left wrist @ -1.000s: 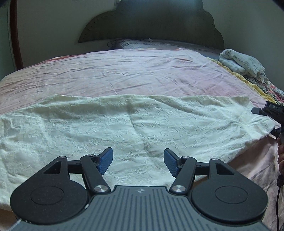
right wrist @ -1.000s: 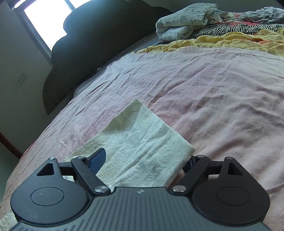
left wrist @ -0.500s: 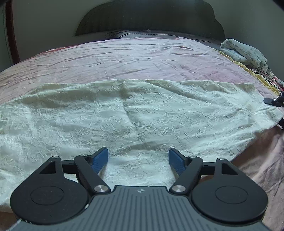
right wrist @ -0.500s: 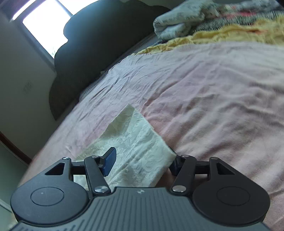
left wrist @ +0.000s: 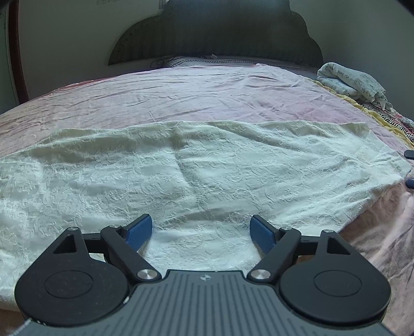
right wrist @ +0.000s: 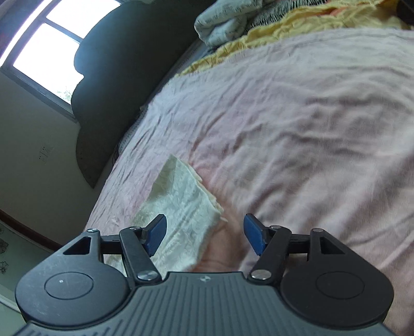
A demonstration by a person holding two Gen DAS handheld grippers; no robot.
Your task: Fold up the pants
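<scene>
The cream embossed pants lie flat across the pink bedsheet, stretched from left to right. My left gripper is open and empty, low over the pants' near edge. In the right wrist view the pants' right end shows as a narrow layered strip. My right gripper is open and empty, just above that end's corner. Its blue fingertips peek in at the right edge of the left wrist view.
A dark scalloped headboard stands at the far side of the bed. A folded pale blanket and yellow and zebra-print bedding lie at the bed's right. A window is behind the headboard.
My right gripper has pulled back off the pants' end, tilted, and opened wider; both its pads now show. My left gripper has opened a little wider and stayed over the near edge.
</scene>
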